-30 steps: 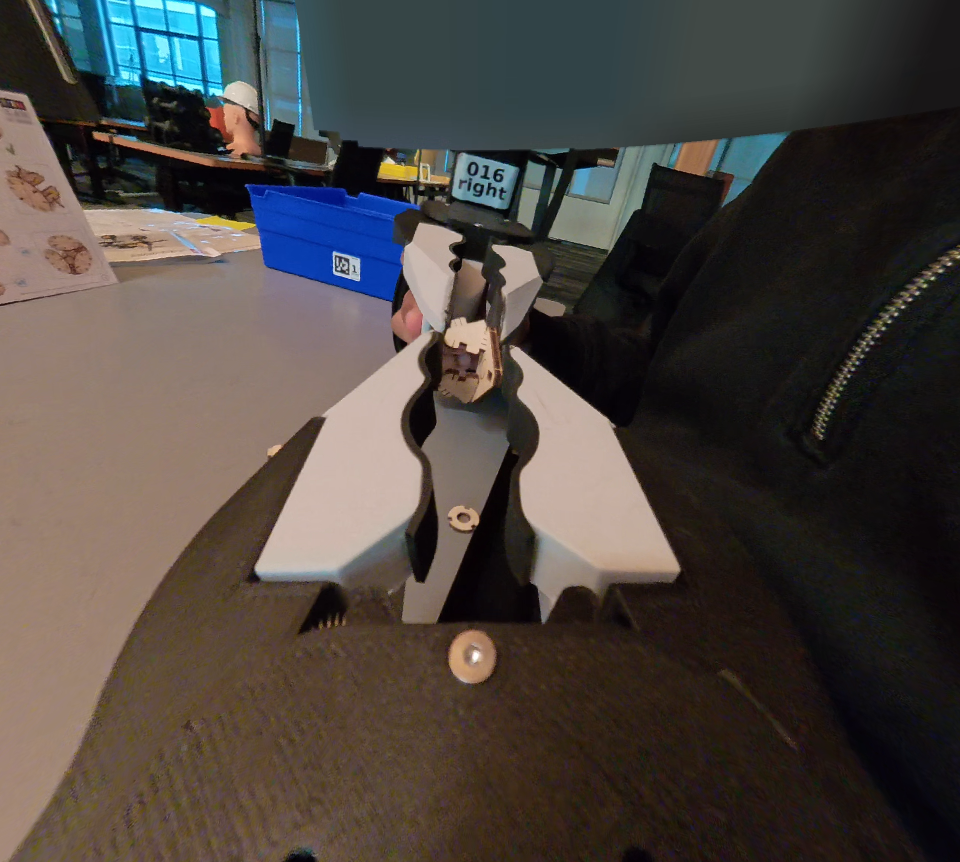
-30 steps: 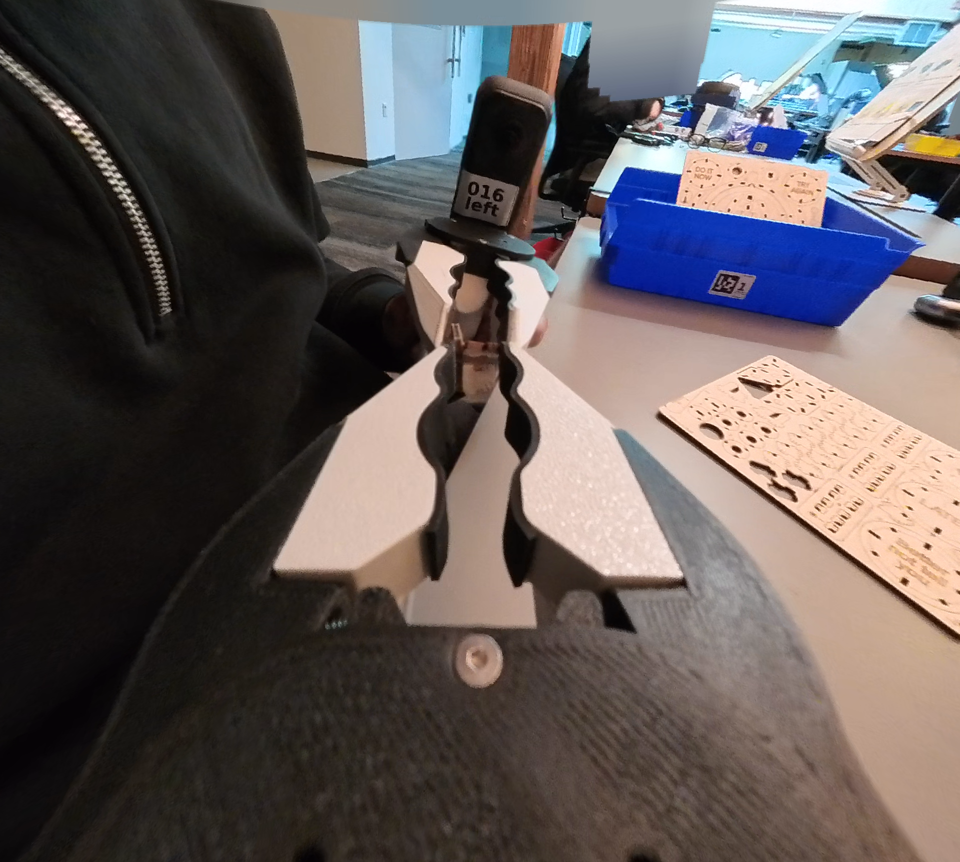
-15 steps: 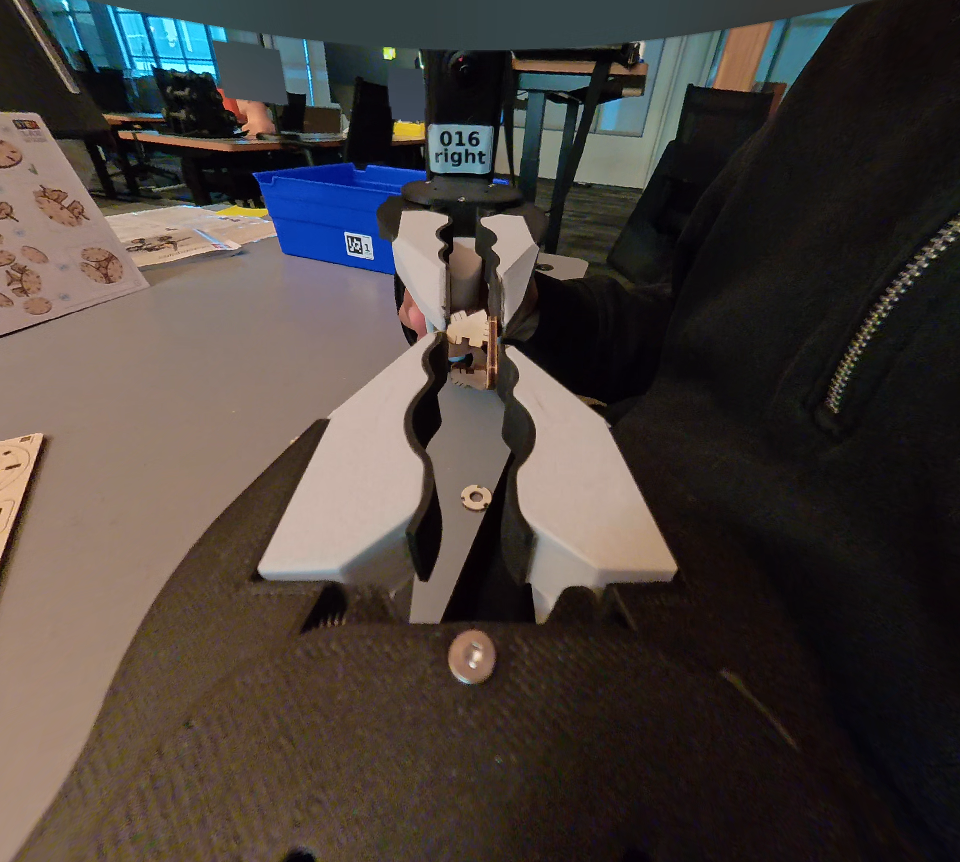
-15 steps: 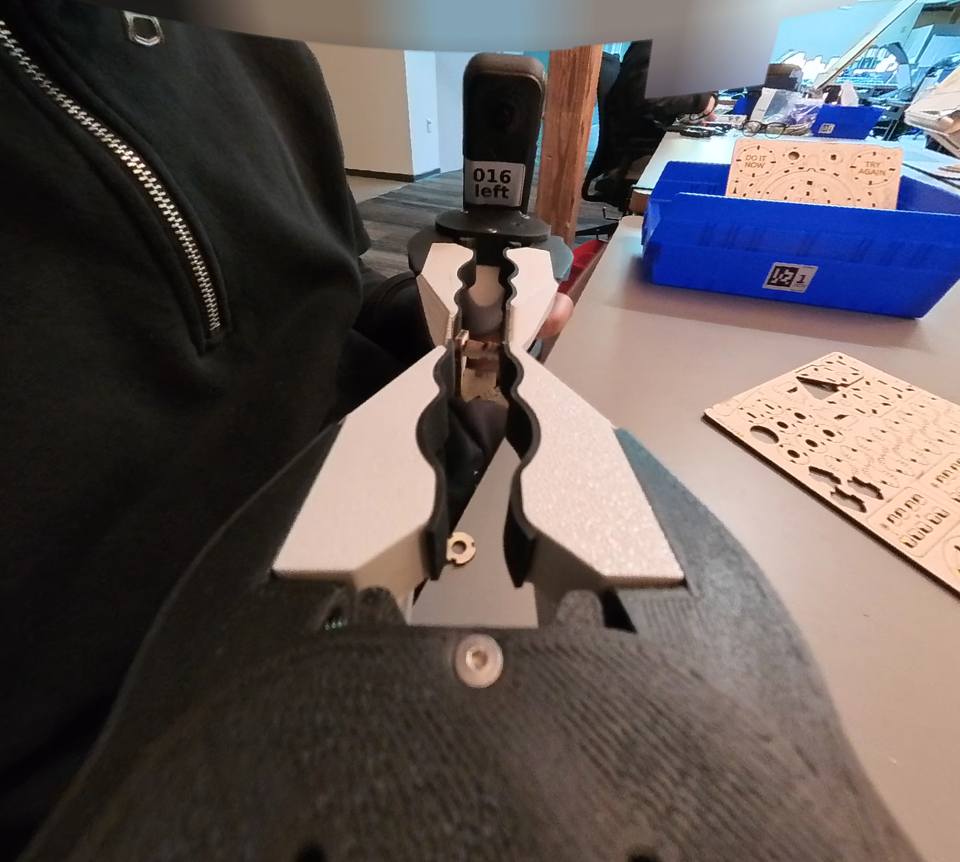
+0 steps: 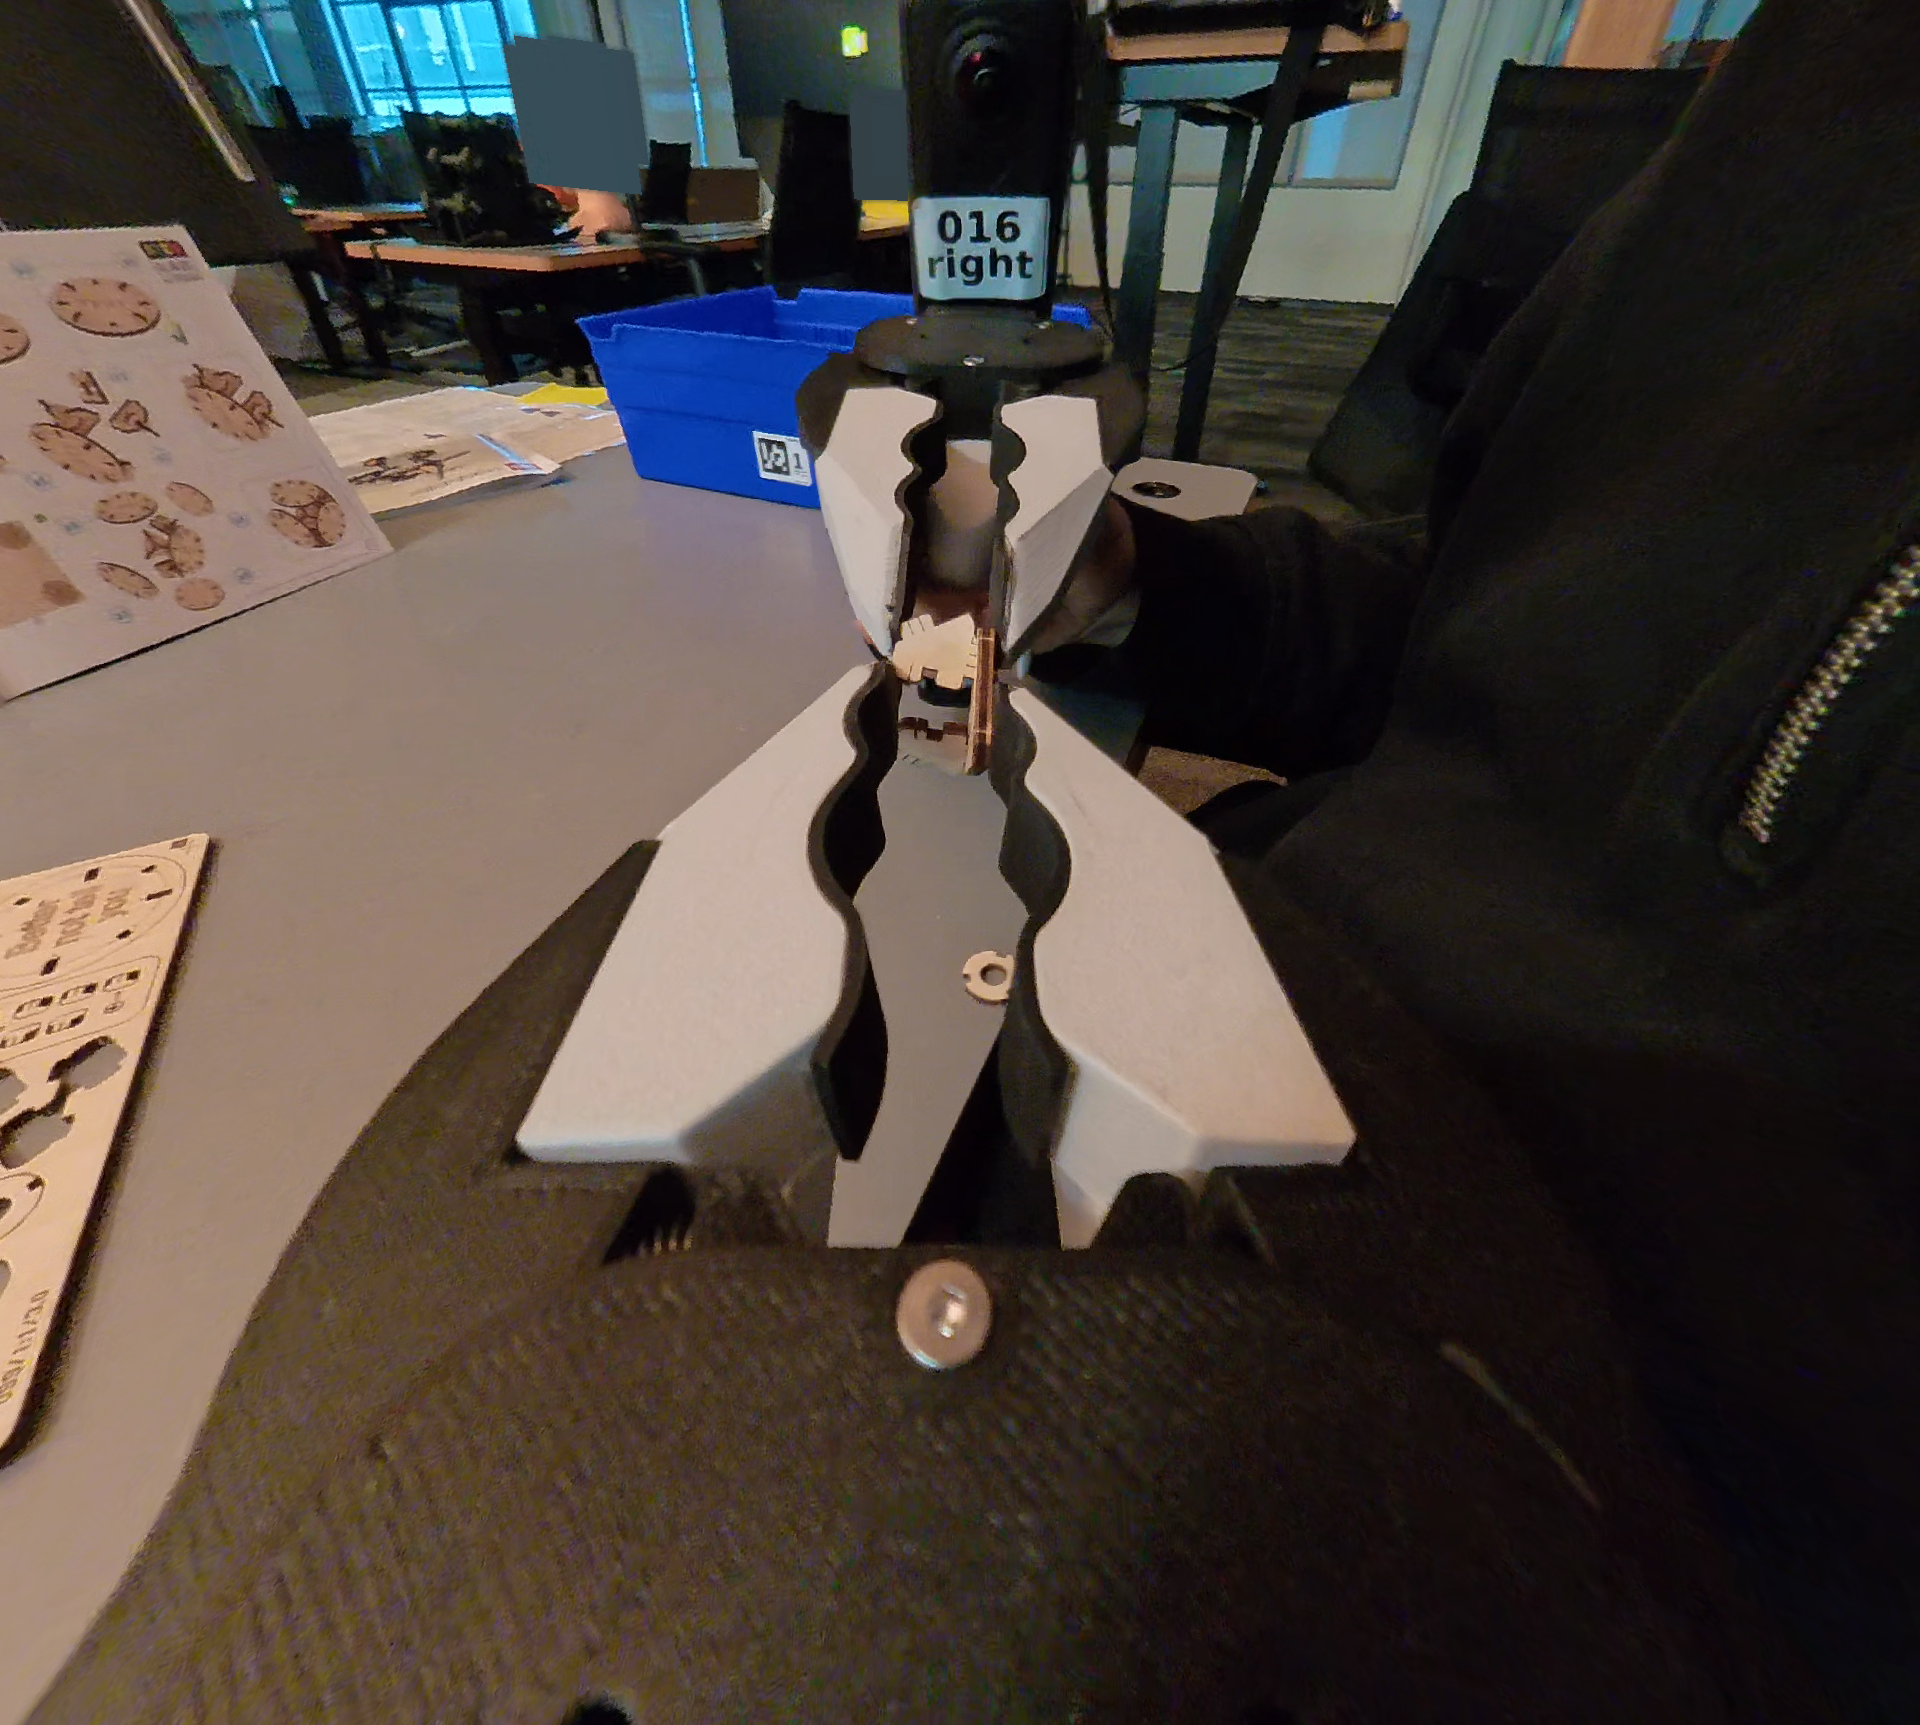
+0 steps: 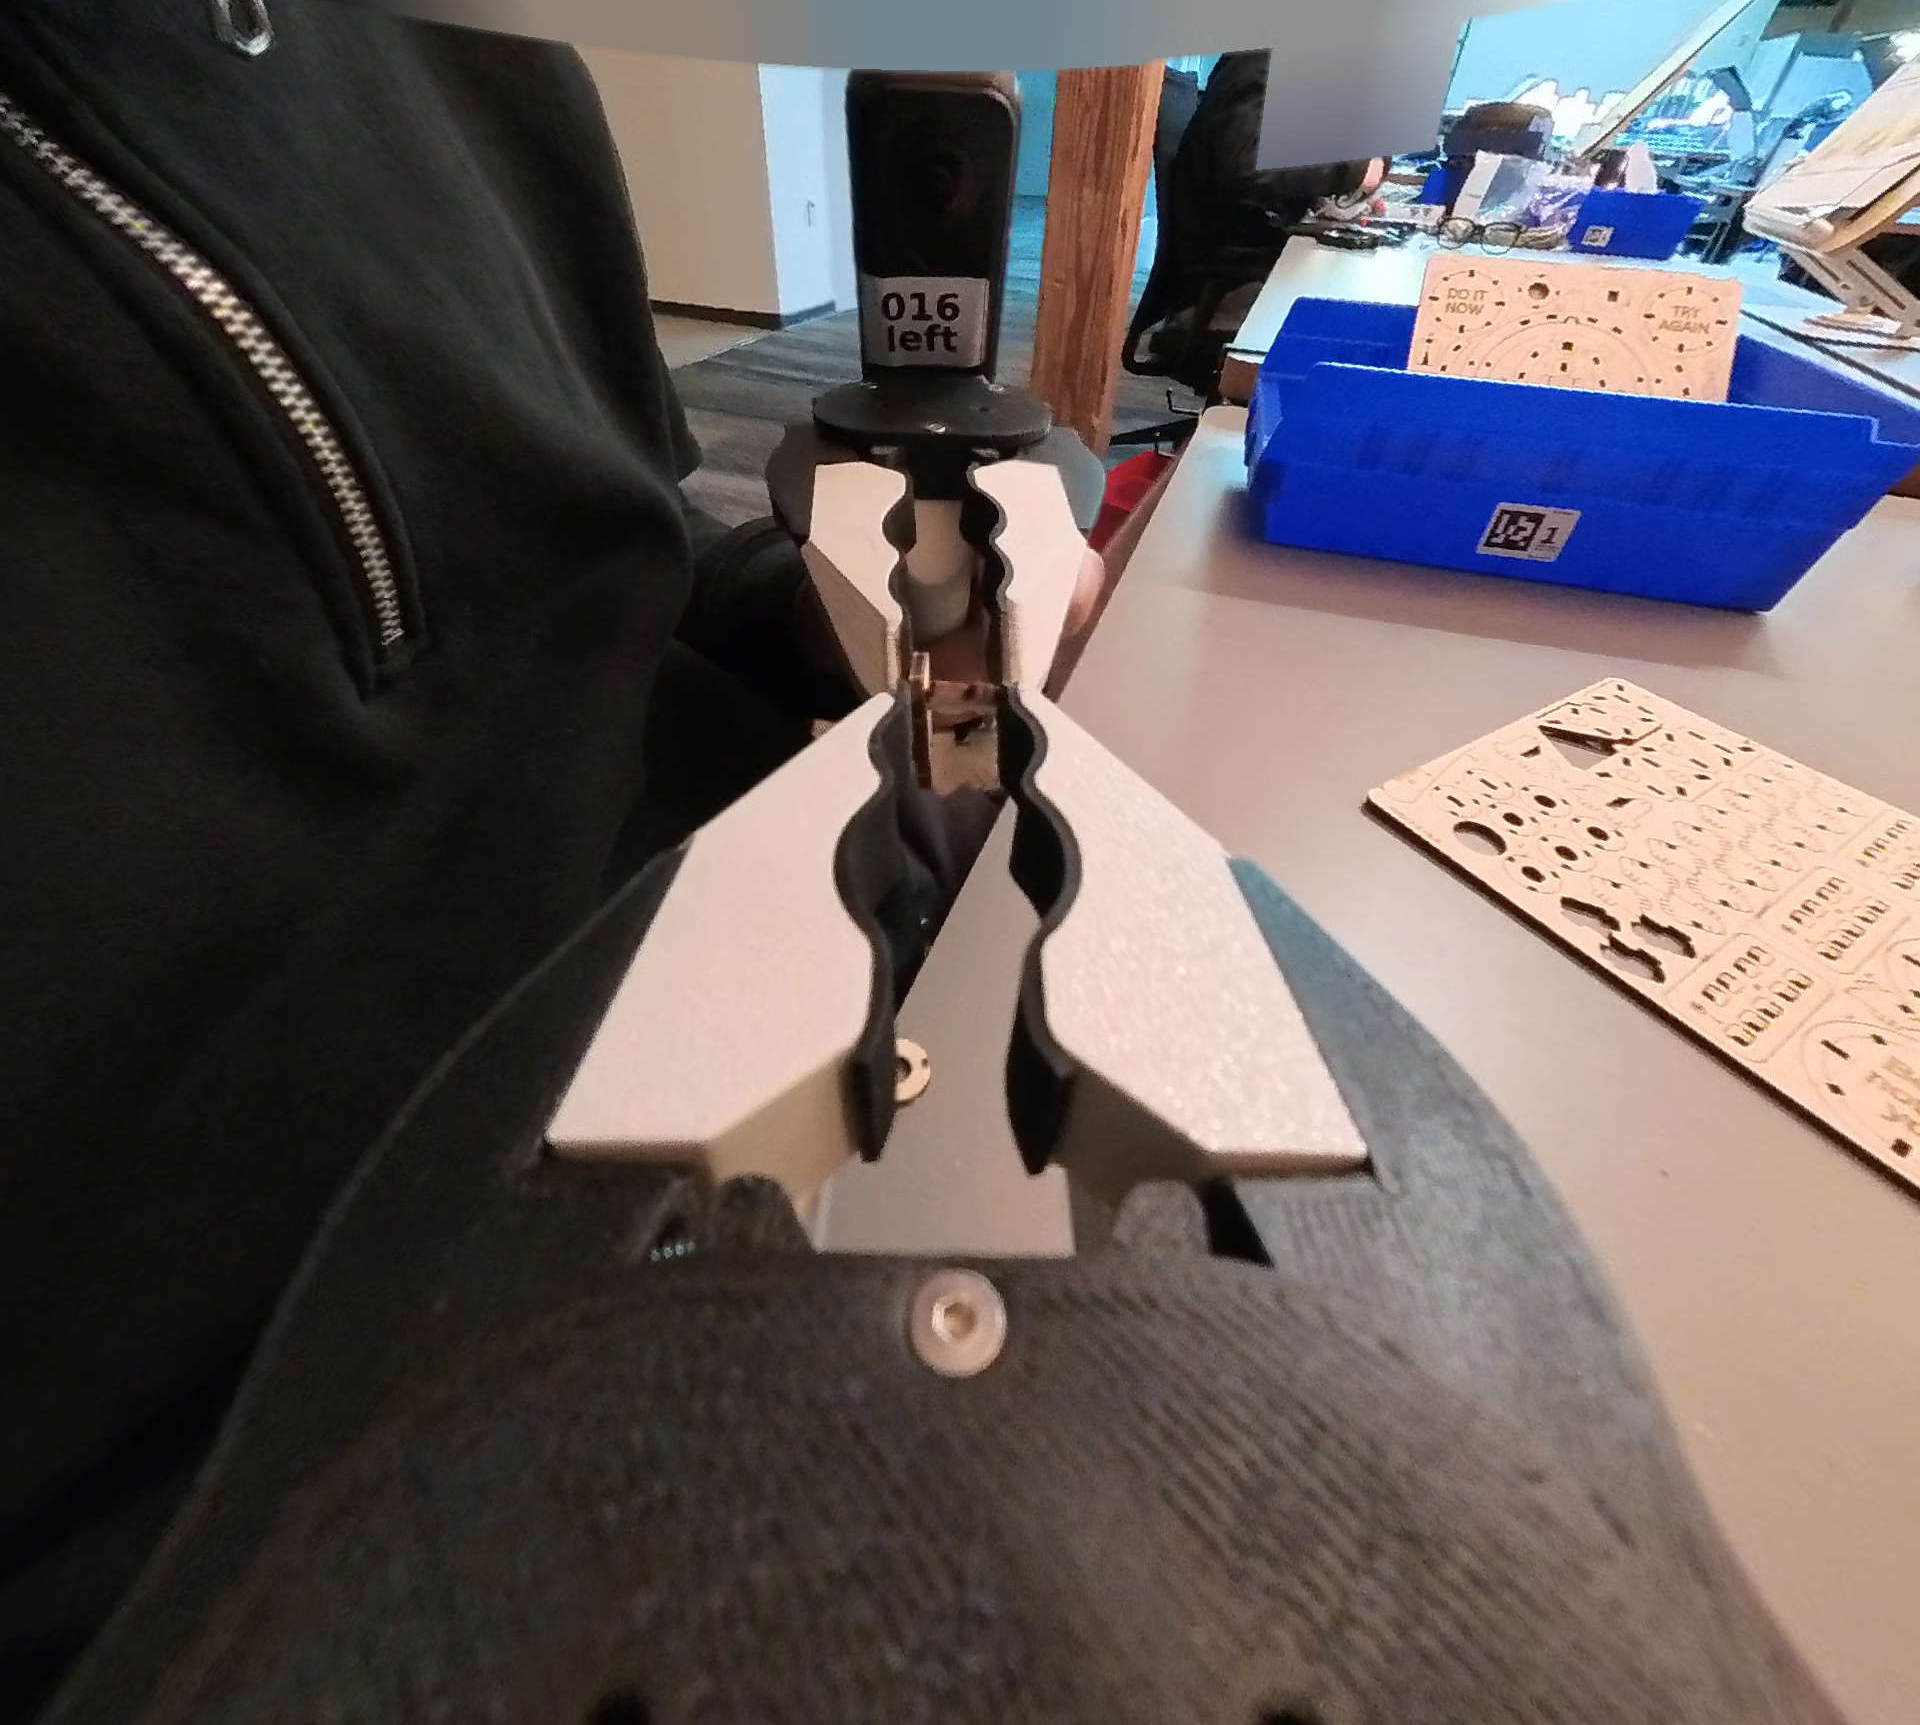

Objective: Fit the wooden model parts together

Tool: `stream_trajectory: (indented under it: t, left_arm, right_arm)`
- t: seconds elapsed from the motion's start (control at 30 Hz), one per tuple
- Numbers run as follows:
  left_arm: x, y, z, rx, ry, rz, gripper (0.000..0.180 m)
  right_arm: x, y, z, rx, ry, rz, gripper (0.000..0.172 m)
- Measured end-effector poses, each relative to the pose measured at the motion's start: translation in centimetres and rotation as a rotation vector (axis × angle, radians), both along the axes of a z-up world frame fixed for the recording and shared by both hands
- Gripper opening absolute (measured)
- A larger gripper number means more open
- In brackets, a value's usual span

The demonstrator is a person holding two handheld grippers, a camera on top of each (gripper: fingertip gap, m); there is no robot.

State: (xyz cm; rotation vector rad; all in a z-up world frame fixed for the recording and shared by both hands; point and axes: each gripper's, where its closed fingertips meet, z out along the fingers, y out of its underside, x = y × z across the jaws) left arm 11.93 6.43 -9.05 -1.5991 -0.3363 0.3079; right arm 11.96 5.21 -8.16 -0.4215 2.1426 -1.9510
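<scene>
My two grippers meet tip to tip above the near edge of the grey table [image 5: 468, 740], in front of a person in a black jacket [image 5: 1610, 740]. Between them is a small wooden assembly [image 5: 940, 688] of light toothed pieces on a thin brown plate. My left gripper [image 5: 940, 719] is shut on its near end. My right gripper [image 6: 951, 725] is shut on the same assembly [image 6: 951, 730] from the other side. Each gripper shows in the other's view, the right [image 5: 940, 626] and the left [image 6: 951, 657]. A small wooden ring [image 5: 987, 974] lies on the table below the fingers.
A blue bin [image 6: 1558, 480] holding a wooden sheet stands at the back of the table. A flat wooden sheet with cut-outs [image 6: 1714, 896] lies on the table, and its edge shows in the left wrist view [image 5: 62, 1052]. A printed instruction sheet [image 5: 135, 449] leans at the left. Only a small space, under 4 cm, lies between the two pairs of fingers.
My left jaws have narrowed onto the wooden assembly. Both grippers stayed tip to tip and shifted a little together; the wooden ring on the table came into view under the right fingers.
</scene>
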Motion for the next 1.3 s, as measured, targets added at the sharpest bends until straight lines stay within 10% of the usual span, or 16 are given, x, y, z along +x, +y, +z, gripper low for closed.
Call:
stream_trajectory:
  t: [1.3]
  left_arm:
    - [0.1,0.2,0.4,0.041,-0.003,-0.023,0.013]
  right_arm:
    - [0.3,0.4,0.3,-0.013,0.052,0.01,0.016]
